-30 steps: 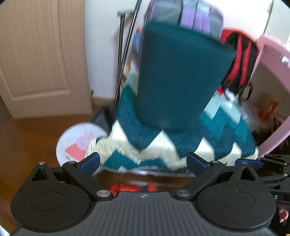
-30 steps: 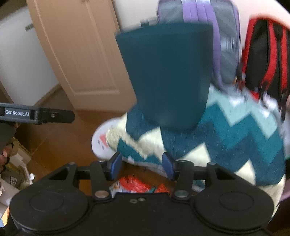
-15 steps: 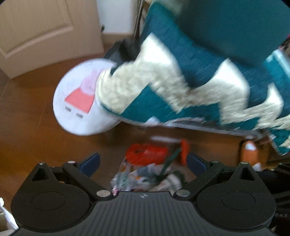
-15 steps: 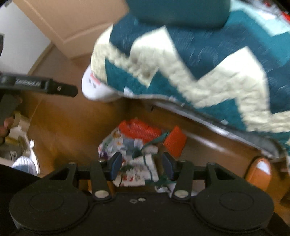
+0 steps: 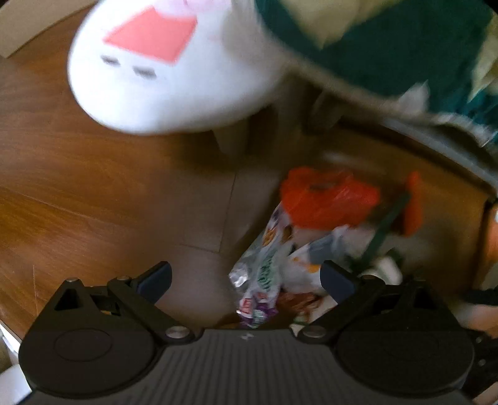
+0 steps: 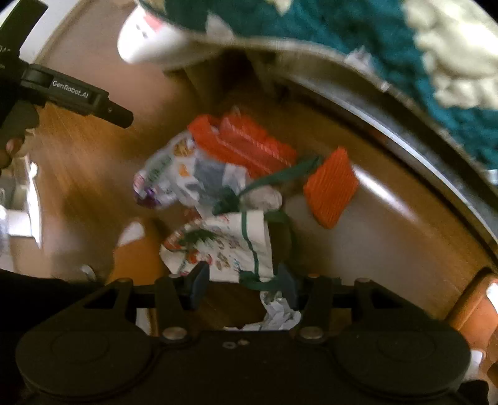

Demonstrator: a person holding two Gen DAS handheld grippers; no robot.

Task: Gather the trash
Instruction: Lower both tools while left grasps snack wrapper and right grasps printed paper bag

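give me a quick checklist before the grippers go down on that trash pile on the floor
1. Left gripper jaws open and empty: ok.
2. Right gripper jaws open, nothing pinched: ok.
3. Trash pile in view on the wooden floor, with printed wrappers, an orange bag and a crumpled white paper: ok.
4. Green ribbon runs across several pieces; whether it ties them together: cannot tell.
5. Room overhead: the teal and cream blanket and the white stool sit close above and beside the pile: not ok, tight.
6. Picture sharp enough to choose one piece: not ok, both views are blurred.
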